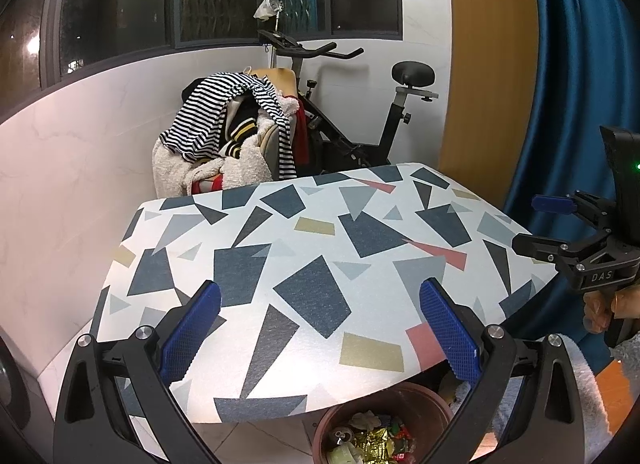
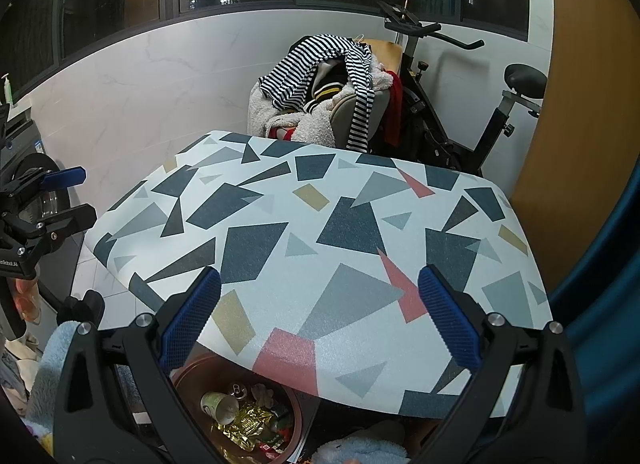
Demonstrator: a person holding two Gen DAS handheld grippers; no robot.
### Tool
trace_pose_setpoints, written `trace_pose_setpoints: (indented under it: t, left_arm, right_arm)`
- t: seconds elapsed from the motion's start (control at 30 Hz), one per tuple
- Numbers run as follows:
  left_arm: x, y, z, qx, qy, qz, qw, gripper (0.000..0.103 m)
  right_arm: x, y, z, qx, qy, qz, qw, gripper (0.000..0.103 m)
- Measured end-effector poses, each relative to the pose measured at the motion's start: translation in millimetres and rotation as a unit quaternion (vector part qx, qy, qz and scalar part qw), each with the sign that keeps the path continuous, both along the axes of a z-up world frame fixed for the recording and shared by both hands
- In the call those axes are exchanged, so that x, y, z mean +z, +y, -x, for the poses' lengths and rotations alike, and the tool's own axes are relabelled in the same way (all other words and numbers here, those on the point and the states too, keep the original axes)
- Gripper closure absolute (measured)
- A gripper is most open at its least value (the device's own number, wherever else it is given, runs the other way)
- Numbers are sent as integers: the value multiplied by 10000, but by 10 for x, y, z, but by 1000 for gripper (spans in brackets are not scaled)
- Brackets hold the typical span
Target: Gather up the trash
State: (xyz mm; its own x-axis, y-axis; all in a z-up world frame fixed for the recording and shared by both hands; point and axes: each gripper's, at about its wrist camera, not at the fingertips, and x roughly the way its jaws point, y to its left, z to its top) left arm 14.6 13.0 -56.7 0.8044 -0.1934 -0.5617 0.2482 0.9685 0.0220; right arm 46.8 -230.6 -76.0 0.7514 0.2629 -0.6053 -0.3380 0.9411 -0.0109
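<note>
A brown round bin (image 1: 416,404) stands on the floor under the table's near edge, holding a can, a gold foil wrapper and other trash; it also shows in the right wrist view (image 2: 192,372). My left gripper (image 1: 320,332) is open and empty above the near part of the patterned table (image 1: 304,248). My right gripper (image 2: 320,328) is open and empty over the table's near right part (image 2: 320,224). The right gripper shows at the right edge of the left wrist view (image 1: 552,224); the left gripper shows at the left edge of the right wrist view (image 2: 76,196).
A chair piled with striped and fleece clothes (image 1: 232,132) stands behind the table, with an exercise bike (image 1: 360,120) next to it. A blue curtain (image 1: 572,84) hangs on the right. A washing machine (image 2: 36,192) stands at the left.
</note>
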Motion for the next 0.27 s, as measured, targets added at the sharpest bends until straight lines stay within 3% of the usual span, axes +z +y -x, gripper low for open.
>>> trace_pose_setpoints:
  t: [0.27]
  left_arm:
    - [-13,86,-17,136,-12,-132,9998,6]
  right_arm:
    - [-3,-1,1,-4,3,0,10000,6]
